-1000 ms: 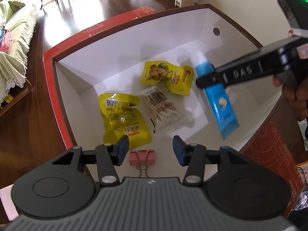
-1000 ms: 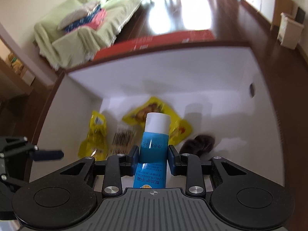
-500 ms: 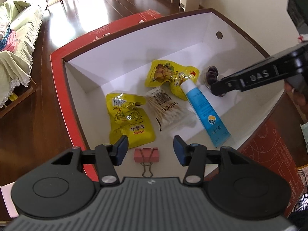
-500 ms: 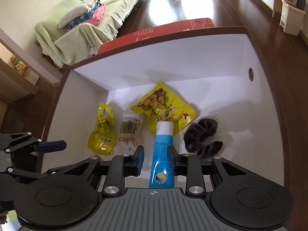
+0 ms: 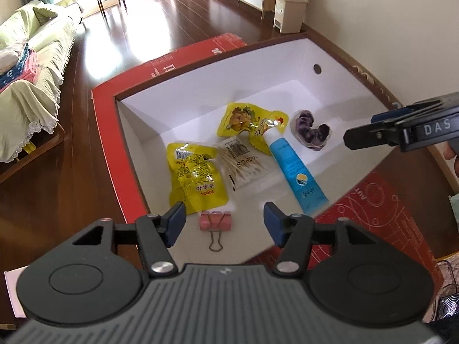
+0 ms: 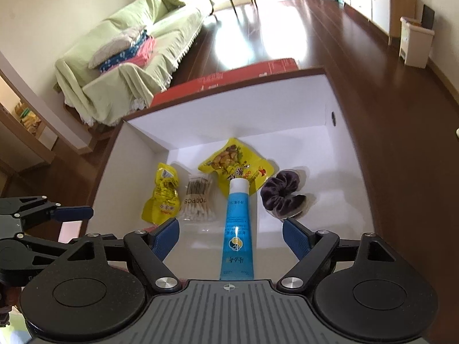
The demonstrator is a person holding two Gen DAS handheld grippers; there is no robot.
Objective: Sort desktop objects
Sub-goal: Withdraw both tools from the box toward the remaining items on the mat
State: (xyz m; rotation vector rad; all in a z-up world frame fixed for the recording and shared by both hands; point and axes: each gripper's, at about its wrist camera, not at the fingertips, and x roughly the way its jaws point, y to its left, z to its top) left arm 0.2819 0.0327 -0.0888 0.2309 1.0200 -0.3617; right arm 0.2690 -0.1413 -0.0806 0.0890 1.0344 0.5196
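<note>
The right gripper (image 6: 231, 236) has its jaws spread wide and holds nothing; the blue tube (image 6: 236, 229) lies free on the box floor between and below its two blue pads (image 6: 165, 236), touching neither, white cap pointing away from the camera. The cap rests on the lower edge of a yellow snack pouch (image 6: 235, 166). Just right of the tube sits a dark purple scrunchie (image 6: 282, 193), apart from it; to the left lies a bag of cotton swabs (image 6: 196, 197), and left of that a second yellow pouch (image 6: 162, 196), crumpled against the box wall. The left gripper (image 5: 223, 223) also stands with jaws wide open and empty, hovering over the near edge of the box. A pink binder clip (image 5: 215, 221) lies between its pads, its wire handle pointing toward the camera. Beyond it in the left wrist view the second pouch (image 5: 195, 177), the swabs (image 5: 243, 160), the tube (image 5: 295, 169), the first pouch (image 5: 249, 121) and the scrunchie (image 5: 311, 132) spread across the white floor. The box (image 5: 200, 86) is white inside with red flaps folded outward, a round hole in its right wall. From the right of that view the right gripper (image 5: 361, 137) reaches in above the box's right rim, clear of the scrunchie. A green-covered sofa (image 6: 126, 57) stands on the wooden floor behind.
</note>
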